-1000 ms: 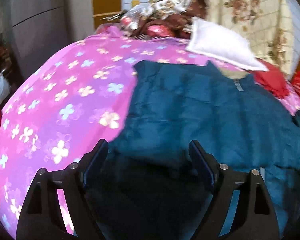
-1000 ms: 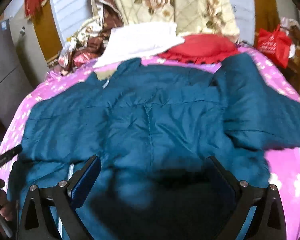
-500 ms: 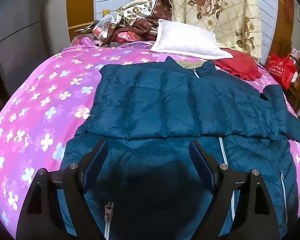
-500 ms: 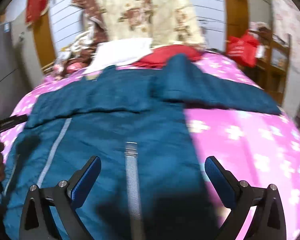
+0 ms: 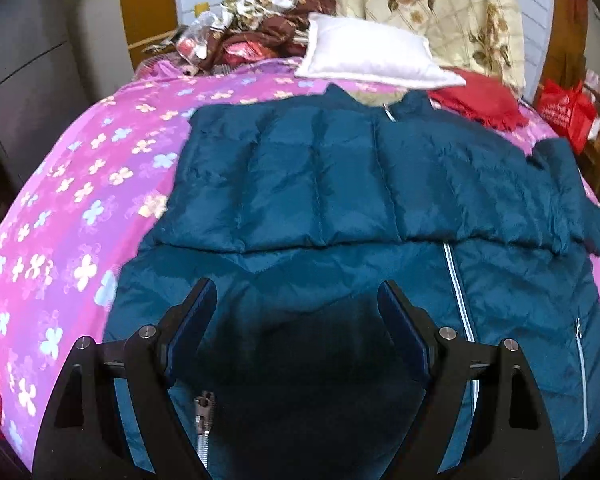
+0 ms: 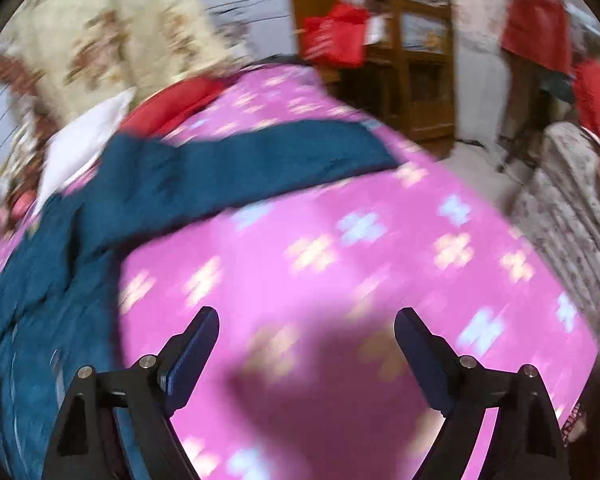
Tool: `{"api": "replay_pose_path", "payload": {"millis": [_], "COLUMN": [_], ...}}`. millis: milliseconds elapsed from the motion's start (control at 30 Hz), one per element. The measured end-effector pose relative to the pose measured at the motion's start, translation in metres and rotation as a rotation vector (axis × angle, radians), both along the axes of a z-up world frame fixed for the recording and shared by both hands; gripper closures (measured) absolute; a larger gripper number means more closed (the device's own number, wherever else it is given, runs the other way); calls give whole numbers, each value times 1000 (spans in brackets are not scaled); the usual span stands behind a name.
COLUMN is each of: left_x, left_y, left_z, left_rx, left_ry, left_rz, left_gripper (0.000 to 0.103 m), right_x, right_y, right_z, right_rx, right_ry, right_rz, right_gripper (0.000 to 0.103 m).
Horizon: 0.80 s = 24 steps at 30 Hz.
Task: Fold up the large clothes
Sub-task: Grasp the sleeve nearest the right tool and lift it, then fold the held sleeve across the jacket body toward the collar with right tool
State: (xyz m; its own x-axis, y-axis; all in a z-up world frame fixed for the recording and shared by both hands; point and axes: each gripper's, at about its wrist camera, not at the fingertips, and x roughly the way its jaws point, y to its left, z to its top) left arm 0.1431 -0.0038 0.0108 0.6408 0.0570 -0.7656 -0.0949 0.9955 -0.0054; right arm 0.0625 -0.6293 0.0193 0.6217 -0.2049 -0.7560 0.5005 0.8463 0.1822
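A dark teal quilted jacket (image 5: 340, 184) lies spread on a pink flowered bedspread (image 5: 80, 208), its left sleeve folded across the chest, zipper (image 5: 456, 280) running down the front. My left gripper (image 5: 296, 300) is open and empty above the jacket's lower front. In the blurred right wrist view the jacket's other sleeve (image 6: 240, 160) stretches out to the right over the bedspread (image 6: 340, 260). My right gripper (image 6: 306, 320) is open and empty above bare bedspread, right of the jacket body.
A white pillow (image 5: 372, 56), red cloth (image 5: 480, 100) and piled floral bedding (image 5: 420, 4) lie at the head of the bed. A red bag (image 6: 336, 40) and wooden shelf (image 6: 416, 60) stand beyond the bed's right edge; a patterned chair (image 6: 572, 216) is at right.
The right gripper has swung right, off the jacket body and over bare bedspread near the outstretched sleeve. The left gripper pulled back from the folded sleeve and now holds steady.
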Motion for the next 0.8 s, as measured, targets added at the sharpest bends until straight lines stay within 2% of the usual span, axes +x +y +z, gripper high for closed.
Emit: {"api": "replay_pose_path", "payload": {"millis": [67,167,267,333,433,500,533,600,633,700,733,800], "left_x": [1,-2,-3,-2,2,5,6,9,9,10,10,10], "left_y": [-3,-6,-6,-5,-2,1,2,4,5,7,8,12], "left_z": [-3,-1,1,-1,-4,-8,-10,-14,-15,-17,-18,-18], "left_rx": [-9,0,19,32,44,50,52,52,48,43,44,41], "left_ry": [4,-17,-30,-27,-18,-7,1,17,23,32,34,34], "left_rz": [-15,-21,-19,-7,20,36,40,57,60,66,72,86], "left_gripper": [20,20,20,20,20,20,20,20,20,20,20,20], "right_x": [19,58,90,110,133,149,158,175,176,173,169,160], "right_y": [-33,-80,-111,-121,-127,-124,-116,-96,-89,-85,-86,-83], "right_z": [-2,-14,-33,-45,-46,-47,-50,-55,-54,-54,-51,-44], "right_rx": [82,129,223,224,147,84,37,-81,-81,-92,-100,-107], "right_ry": [-16,18,24,43,23,55,95,174,150,135,128,107], "right_rz": [-45,-125,-165,-196,-202,-190,-160,-42,15,39,25,10], "right_gripper": [14,14,14,14,10,6,1,0,1,3,10,49]}}
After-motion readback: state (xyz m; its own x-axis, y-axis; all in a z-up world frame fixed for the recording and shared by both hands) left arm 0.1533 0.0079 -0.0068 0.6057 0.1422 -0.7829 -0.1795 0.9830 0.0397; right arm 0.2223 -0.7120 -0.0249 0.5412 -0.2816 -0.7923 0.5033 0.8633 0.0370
